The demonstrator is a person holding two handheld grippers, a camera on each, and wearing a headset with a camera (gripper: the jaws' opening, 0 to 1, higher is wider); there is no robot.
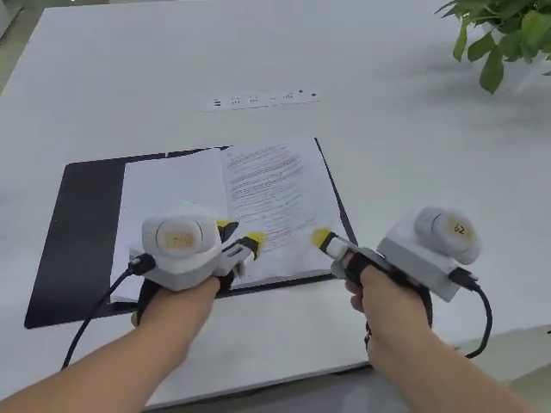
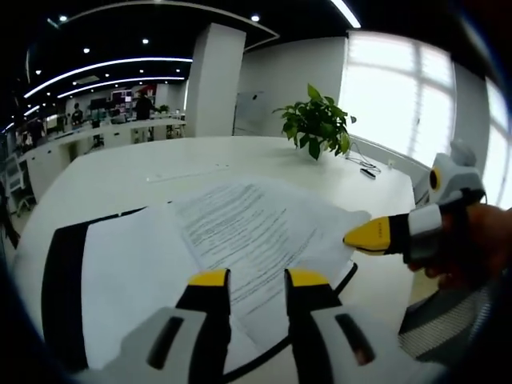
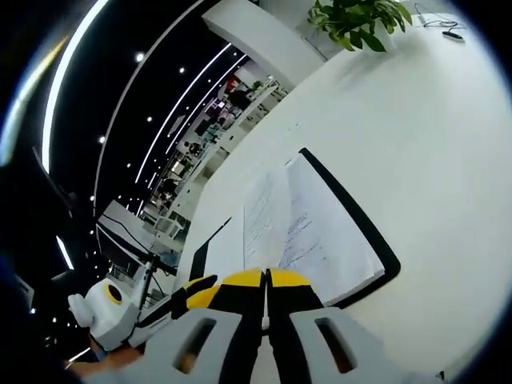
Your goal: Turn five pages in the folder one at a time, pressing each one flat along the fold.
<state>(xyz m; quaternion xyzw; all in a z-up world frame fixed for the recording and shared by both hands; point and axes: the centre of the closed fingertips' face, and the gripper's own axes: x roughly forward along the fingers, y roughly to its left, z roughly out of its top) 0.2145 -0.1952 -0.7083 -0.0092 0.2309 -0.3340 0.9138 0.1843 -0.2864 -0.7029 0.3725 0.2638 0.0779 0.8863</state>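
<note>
An open black folder lies on the white table with white pages spread across it: a mostly blank left page and a printed right page. My left gripper hovers over the near edge of the pages by the fold, its yellow-tipped jaws a little apart; the left gripper view shows the left gripper open with paper beyond the gap. My right gripper sits over the right page's near right corner; the right gripper has its jaws pressed together and nothing seen between them. The folder lies just ahead.
A white power strip lies beyond the folder. A potted plant stands at the far right corner. Bare table surrounds the folder; the table's near edge runs just under my hands.
</note>
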